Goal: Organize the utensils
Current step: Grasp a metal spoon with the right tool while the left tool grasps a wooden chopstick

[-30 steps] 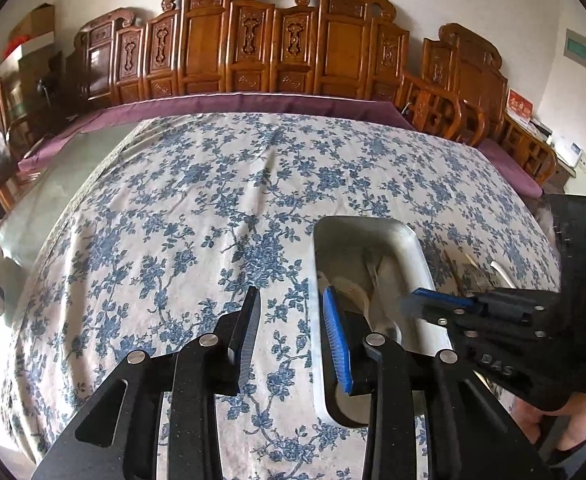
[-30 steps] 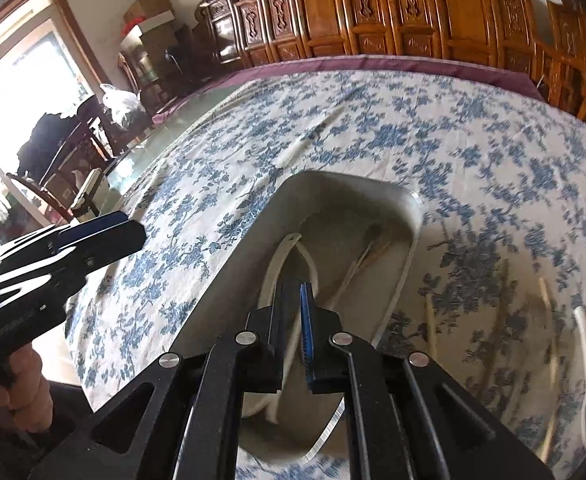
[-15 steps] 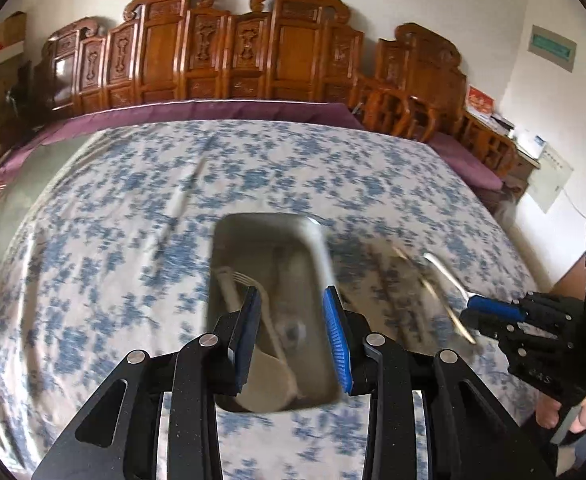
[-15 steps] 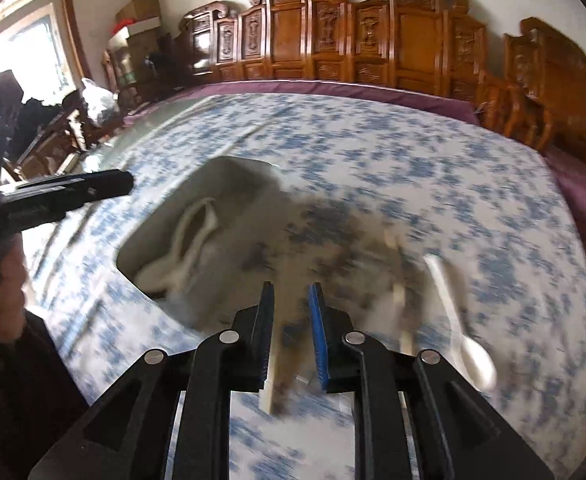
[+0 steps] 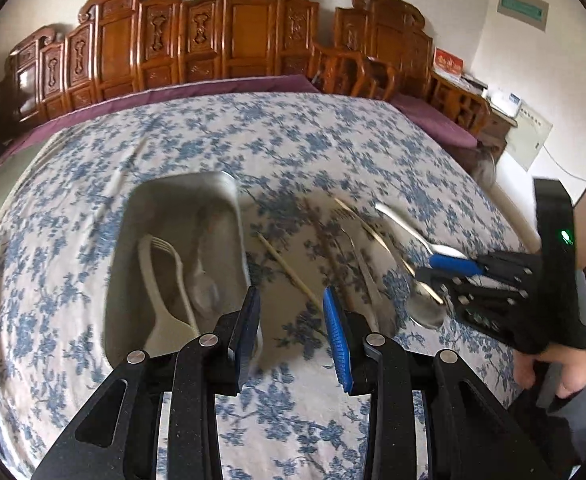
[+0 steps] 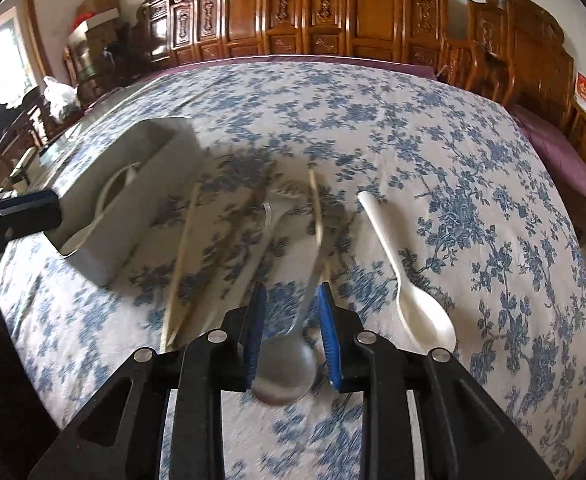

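We see the rectangular grey metal tray [image 5: 181,196] on the blue-floral tablecloth [image 5: 73,208], holding a white plastic fork [image 5: 161,280] and a spoon [image 5: 203,288]. Our left gripper [image 5: 291,334] stands apart, empty. Our right gripper [image 6: 291,334], apart, straddles a loose metal spoon [image 6: 287,372].

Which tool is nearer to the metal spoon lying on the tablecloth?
Right. The right tool is open directly over the metal spoon, straddling its bowl; the left tool hangs off to its left, near the tray.

Loose utensils [image 6: 253,216] mid-frame motion-blurred, types uncertain; metal spoon [image 6: 287,372] bowl partly hidden behind right gripper [image 6: 292,334] fingers.
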`<state>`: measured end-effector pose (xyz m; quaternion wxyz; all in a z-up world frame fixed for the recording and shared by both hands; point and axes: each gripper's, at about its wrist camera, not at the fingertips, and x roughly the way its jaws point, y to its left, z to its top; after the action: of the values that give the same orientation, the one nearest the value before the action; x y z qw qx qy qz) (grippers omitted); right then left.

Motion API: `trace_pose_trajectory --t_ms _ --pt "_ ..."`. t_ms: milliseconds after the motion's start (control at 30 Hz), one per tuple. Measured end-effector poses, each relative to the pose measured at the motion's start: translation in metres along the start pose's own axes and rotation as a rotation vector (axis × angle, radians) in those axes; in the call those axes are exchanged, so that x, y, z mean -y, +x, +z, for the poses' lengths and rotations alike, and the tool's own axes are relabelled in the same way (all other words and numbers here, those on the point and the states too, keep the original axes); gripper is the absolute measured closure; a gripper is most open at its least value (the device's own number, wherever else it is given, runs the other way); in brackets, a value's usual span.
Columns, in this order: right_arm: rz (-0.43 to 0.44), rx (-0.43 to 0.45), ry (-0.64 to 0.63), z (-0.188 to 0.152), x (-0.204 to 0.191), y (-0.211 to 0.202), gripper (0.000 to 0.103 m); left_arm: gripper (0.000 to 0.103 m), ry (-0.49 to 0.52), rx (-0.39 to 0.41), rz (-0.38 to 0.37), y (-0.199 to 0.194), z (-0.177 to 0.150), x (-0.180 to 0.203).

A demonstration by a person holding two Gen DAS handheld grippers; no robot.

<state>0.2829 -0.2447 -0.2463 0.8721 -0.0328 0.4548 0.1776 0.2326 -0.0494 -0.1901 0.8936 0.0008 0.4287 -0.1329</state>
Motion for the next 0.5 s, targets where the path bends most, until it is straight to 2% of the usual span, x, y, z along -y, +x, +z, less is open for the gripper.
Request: trace_pose_trajectory --t_ms 200,233,267,500 --pt "0.014 -0.022 0.034 0.006 0.008 0.019 0.074 0.072 0.025 -0.035 -0.011 0.016 -0.006 0.014" --pt "0.02 -0.027 0.033 0.006 0.008 0.021 0.075 0.072 0.03 -0.043 -0.011 0.02 -0.007 0.016" --pt "0.025 -0.034 0.025 0.006 0.006 0.023 0.081 0.072 0.034 -0.049 -0.01 0.023 -0.007 0.018" --pt "0.031 -0.078 0.019 0.0 0.0 0.029 0.082 0.072 0.046 -0.066 -0.011 0.028 -0.011 0.021"
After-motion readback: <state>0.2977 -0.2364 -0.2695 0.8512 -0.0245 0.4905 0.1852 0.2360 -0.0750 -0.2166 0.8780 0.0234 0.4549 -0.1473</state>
